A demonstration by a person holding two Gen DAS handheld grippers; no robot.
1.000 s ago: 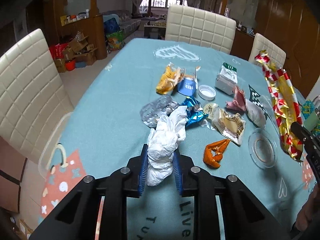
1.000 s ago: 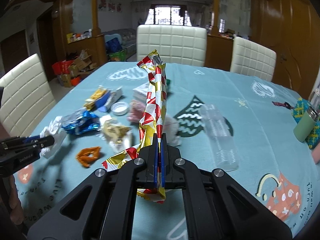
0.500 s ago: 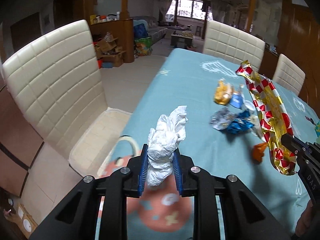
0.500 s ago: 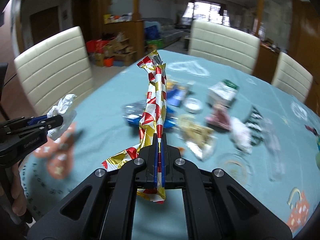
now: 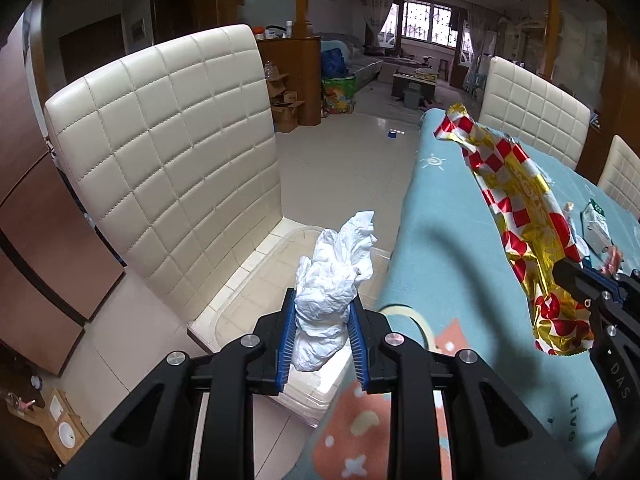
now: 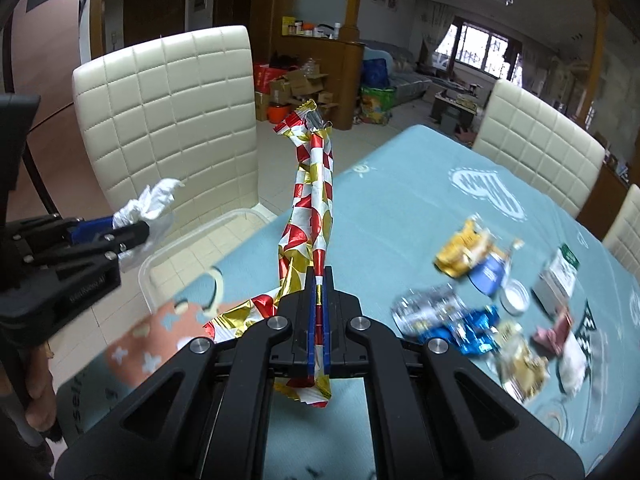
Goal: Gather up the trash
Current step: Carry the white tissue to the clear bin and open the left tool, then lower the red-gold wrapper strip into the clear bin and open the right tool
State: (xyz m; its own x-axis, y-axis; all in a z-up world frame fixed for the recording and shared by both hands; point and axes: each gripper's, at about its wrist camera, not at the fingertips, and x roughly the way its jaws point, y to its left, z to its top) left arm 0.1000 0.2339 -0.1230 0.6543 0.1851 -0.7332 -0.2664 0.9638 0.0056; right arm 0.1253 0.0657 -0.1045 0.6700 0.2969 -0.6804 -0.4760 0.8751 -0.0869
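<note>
Crumpled white plastic, prob. a thin bag (image 5: 334,280), is pinched by the left gripper (image 5: 322,340) between its blue pads (image 5: 287,344); it is judged very light, soft and springy, so it should be squeezed round the bulk of the wad, not by a loose flap, or it could slip free. It is held over the edge of the teal tablecloth (image 5: 440,240), above a clear plastic bin (image 5: 256,280) that sits on the seat of a cream quilted chair (image 5: 160,152). The jaws are opening slightly, w/ the wad between them and the pads touching it on both sides.

Foil wrapper, red/white/gold check (image 6: 314,208), is clamped by the right gripper (image 6: 319,320), jaws pressed nearly together on the flattened lower part. It is judged light, crinkly and slick; the long upper end stands up unsupported and the lower tail hangs below the pads, so a grip near the middle suits it.

Both grippers are pitched downward and angled toward the chair side of the table, left one nearer the bin. Other wrappers (image 6: 468,256) lie on the cloth, well apart from both
</note>
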